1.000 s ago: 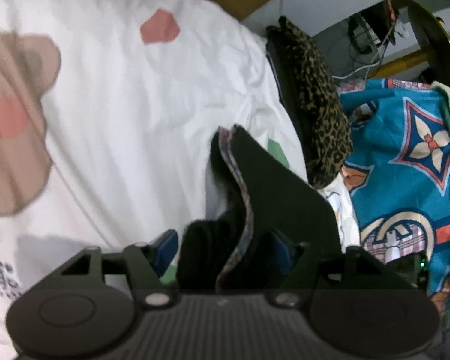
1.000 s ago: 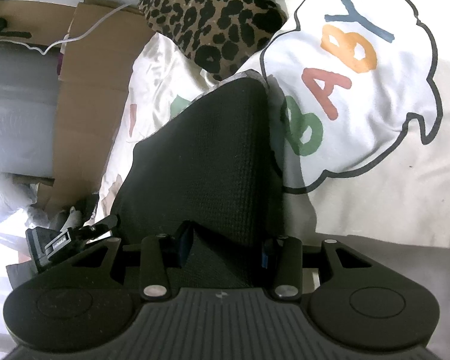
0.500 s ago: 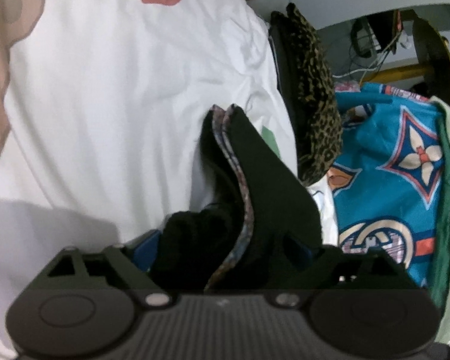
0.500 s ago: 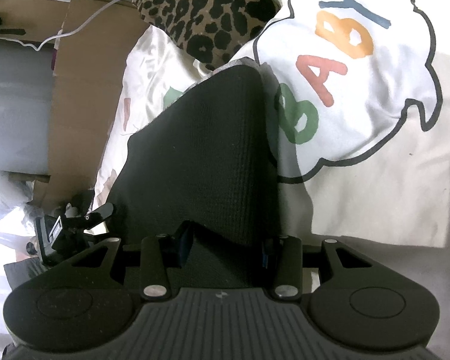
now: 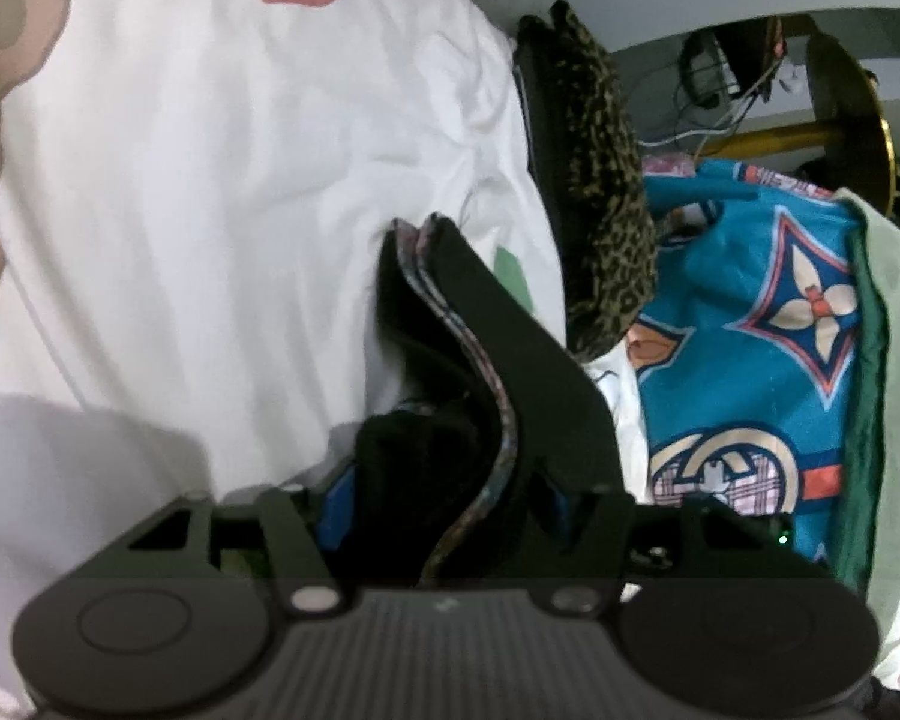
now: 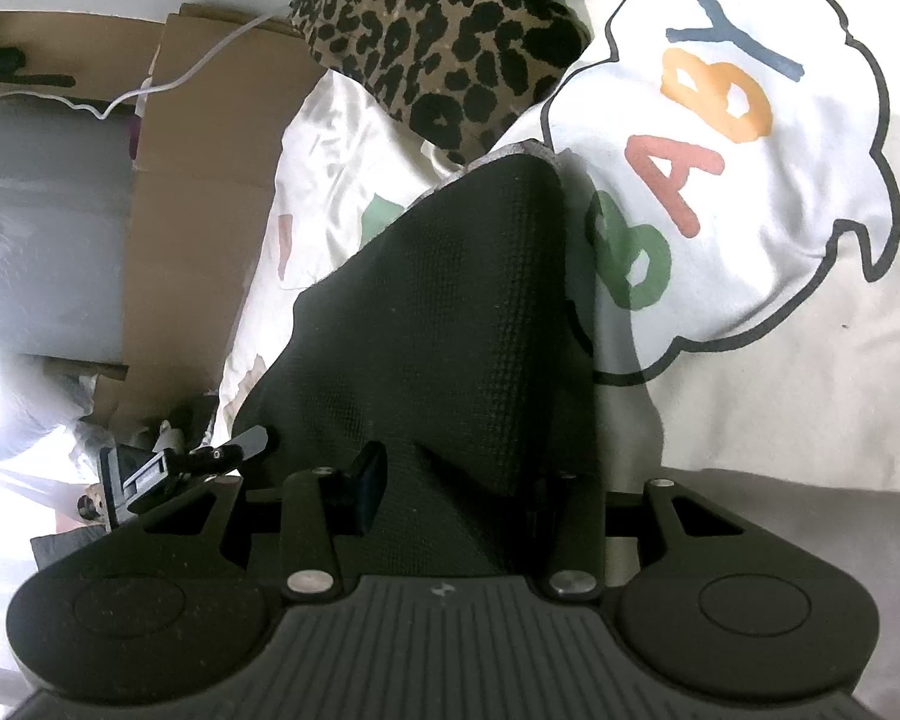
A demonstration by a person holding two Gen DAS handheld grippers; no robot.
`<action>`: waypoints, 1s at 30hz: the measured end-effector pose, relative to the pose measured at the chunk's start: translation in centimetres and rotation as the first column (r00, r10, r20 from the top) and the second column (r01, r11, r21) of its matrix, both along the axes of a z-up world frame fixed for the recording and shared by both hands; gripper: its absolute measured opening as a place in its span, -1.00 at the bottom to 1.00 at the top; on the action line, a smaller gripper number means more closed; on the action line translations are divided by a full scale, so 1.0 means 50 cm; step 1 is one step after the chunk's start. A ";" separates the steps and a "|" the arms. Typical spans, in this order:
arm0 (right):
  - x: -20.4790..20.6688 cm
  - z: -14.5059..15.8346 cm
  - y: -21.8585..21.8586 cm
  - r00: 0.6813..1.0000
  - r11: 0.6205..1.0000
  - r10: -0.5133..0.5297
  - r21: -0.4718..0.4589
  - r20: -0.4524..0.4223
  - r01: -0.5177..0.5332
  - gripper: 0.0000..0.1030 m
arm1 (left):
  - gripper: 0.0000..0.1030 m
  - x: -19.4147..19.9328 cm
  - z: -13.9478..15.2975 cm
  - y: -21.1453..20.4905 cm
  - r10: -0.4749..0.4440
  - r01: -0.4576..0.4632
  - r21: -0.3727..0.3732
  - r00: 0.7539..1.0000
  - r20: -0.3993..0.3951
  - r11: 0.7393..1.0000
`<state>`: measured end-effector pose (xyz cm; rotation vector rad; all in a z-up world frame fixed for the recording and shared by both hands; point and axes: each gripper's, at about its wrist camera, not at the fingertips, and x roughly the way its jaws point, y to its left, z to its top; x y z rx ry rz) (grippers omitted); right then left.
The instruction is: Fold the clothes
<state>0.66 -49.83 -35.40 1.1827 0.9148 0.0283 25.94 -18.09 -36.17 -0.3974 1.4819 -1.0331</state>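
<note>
Left gripper (image 5: 444, 504) shifted slightly, fingers closing on bunched black garment (image 5: 510, 372); right gripper (image 6: 456, 492) unchanged, clamped on same garment (image 6: 444, 312). Garment lies on bed sheet (image 6: 750, 360), long axis running far from both grippers.

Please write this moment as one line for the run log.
task: fold clothes | left tool: closing on bunched black garment | right tool: shut on black garment | surface: white printed sheet
</note>
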 end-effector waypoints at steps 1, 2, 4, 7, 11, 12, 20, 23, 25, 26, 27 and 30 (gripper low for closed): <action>0.000 0.000 0.000 1.000 1.000 0.001 0.000 -0.001 -0.001 -0.14 | 0.48 -0.001 -0.002 -0.004 -0.007 0.007 0.007 1.000 0.003 1.000; 0.001 0.000 0.000 1.000 1.000 0.001 0.000 -0.003 -0.001 -0.14 | 0.59 -0.002 -0.004 -0.008 -0.014 0.014 0.014 1.000 0.007 1.000; 0.001 -0.002 -0.001 1.000 1.000 0.002 -0.002 -0.007 -0.002 -0.14 | 0.65 -0.005 -0.008 -0.014 -0.019 0.019 0.021 1.000 0.010 1.000; -0.001 -0.004 -0.001 1.000 1.000 0.001 -0.001 -0.011 -0.001 -0.15 | 0.72 -0.011 -0.011 -0.020 -0.035 0.034 0.012 0.999 0.027 0.999; -0.003 -0.008 -0.002 1.000 1.000 -0.004 0.005 -0.011 0.004 -0.15 | 0.77 -0.007 -0.020 -0.017 -0.032 0.032 -0.019 0.999 0.007 0.999; -0.003 -0.009 -0.003 1.000 1.000 -0.007 0.006 -0.011 0.007 -0.15 | 0.77 -0.005 -0.021 -0.017 -0.031 0.031 -0.025 1.000 0.000 0.999; 0.007 -0.008 -0.004 1.000 1.000 -0.015 0.012 0.012 0.015 -0.77 | -0.09 -0.010 -0.017 -0.029 -0.096 0.097 -0.025 0.995 0.041 0.995; 0.008 0.006 -0.002 0.999 1.000 0.002 0.015 0.050 -0.003 -0.80 | -0.12 -0.010 -0.002 -0.020 -0.100 0.102 -0.056 0.994 0.044 0.993; 0.008 0.014 -0.003 0.998 1.000 0.004 0.027 0.070 -0.006 -0.80 | -0.11 -0.010 0.003 -0.016 -0.094 0.096 -0.055 0.995 0.040 0.994; 0.010 0.016 -0.001 0.998 1.000 0.011 0.018 0.069 -0.013 -0.78 | -0.07 -0.009 0.000 -0.015 -0.090 0.092 -0.046 0.995 0.030 0.995; 0.011 0.017 0.000 0.998 1.000 0.019 0.010 0.066 -0.020 -0.74 | -0.01 -0.008 -0.004 -0.015 -0.085 0.085 -0.036 0.996 0.017 0.996; 0.010 0.017 0.010 0.998 0.999 0.040 -0.030 0.047 -0.039 -0.45 | 0.25 -0.004 -0.024 -0.015 -0.052 0.052 0.000 0.998 -0.041 0.999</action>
